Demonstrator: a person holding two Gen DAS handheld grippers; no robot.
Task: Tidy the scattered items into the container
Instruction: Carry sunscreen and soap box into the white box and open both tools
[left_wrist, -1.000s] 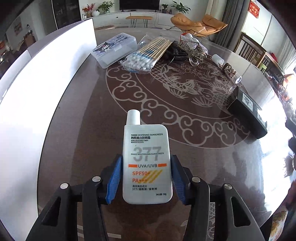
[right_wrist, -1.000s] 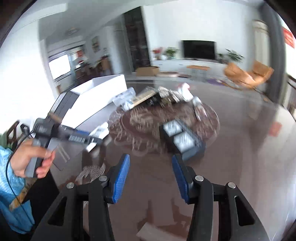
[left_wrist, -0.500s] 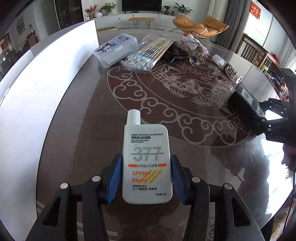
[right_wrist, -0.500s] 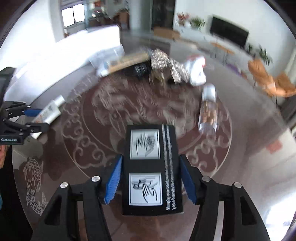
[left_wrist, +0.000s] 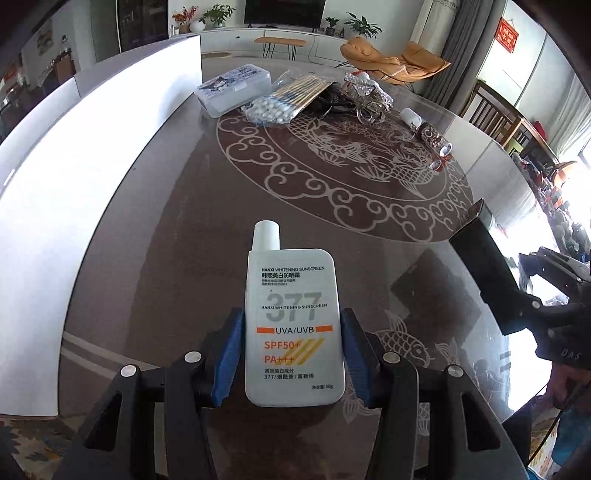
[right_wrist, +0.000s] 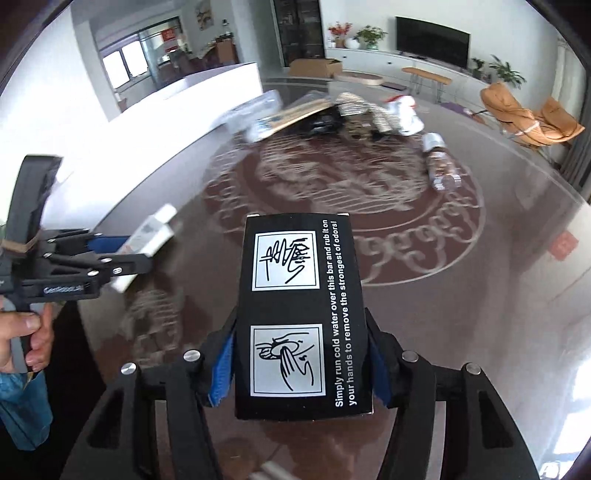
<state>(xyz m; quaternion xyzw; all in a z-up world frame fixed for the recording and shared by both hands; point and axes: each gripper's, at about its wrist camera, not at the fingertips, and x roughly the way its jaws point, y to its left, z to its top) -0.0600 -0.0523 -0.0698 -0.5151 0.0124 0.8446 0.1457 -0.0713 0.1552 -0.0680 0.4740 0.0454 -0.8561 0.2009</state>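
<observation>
The white sunscreen bottle (left_wrist: 293, 328) sits clamped between the blue pads of the left tongs (left_wrist: 291, 354), cap pointing away, held above the dark patterned table (left_wrist: 166, 229); its label reads "HANXI WHITENING SUNSCREEN", "377", "UVA/UVB", "SPF50+" and "PA+++". The right tongs (right_wrist: 301, 363) stand fairly wide and have just eased in a little onto a black box (right_wrist: 301, 314), which fills the gap between their pads; it carries two hand-washing pictograms and the line "Simply run cold water over this bar and rub it on your hands to remove the strongest of odors!". At the table's far side lie a clear plastic case (left_wrist: 234, 90), a bag of cotton swabs (left_wrist: 284, 99) and what looks like a crumpled silvery wrapper (left_wrist: 364, 90), blurred in the right wrist view. A tall white container (left_wrist: 92, 147) runs along the table's left edge.
</observation>
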